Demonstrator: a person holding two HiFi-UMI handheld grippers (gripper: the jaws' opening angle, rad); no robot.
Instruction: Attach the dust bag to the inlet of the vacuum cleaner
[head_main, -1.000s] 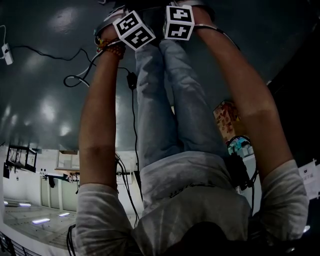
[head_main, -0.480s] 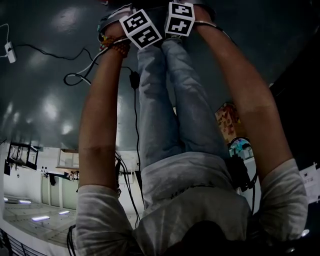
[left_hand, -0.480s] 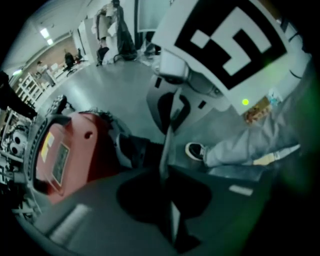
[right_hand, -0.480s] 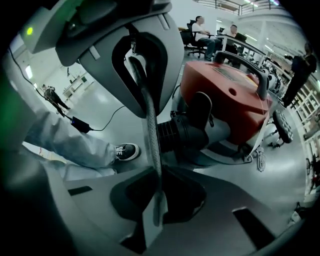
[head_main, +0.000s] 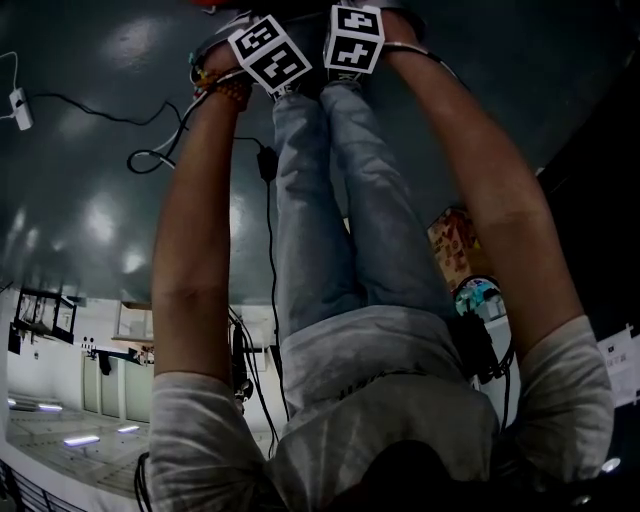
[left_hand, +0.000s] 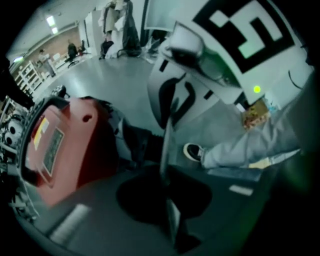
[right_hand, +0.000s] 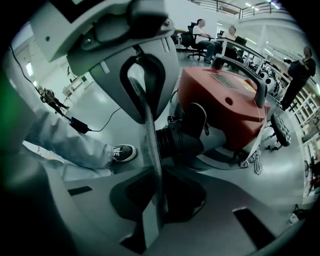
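A thin flat dust bag panel (right_hand: 147, 150) shows edge-on between both grippers, and it appears again as the dust bag edge (left_hand: 166, 150) in the left gripper view. My right gripper (right_hand: 152, 212) is shut on its near end; my left gripper (right_hand: 135, 55) grips it from the opposite side. In its own view the left gripper (left_hand: 171, 215) is shut on the panel, facing the right gripper (left_hand: 205, 60). The red vacuum cleaner (right_hand: 227, 102) stands just behind, its black round inlet (right_hand: 177, 139) beside the panel. In the head view only the marker cubes (head_main: 268, 55) show.
The vacuum's red body (left_hand: 65, 145) fills the left of the left gripper view. The person's legs and a shoe (right_hand: 122, 152) are close by. A black cable with adapter (head_main: 265, 162) and a white power strip (head_main: 17, 105) lie on the floor. People sit at desks (right_hand: 202, 32) behind.
Both hands with their marker cubes have shifted slightly up and left in the head view. The hold on the panel looks unchanged.
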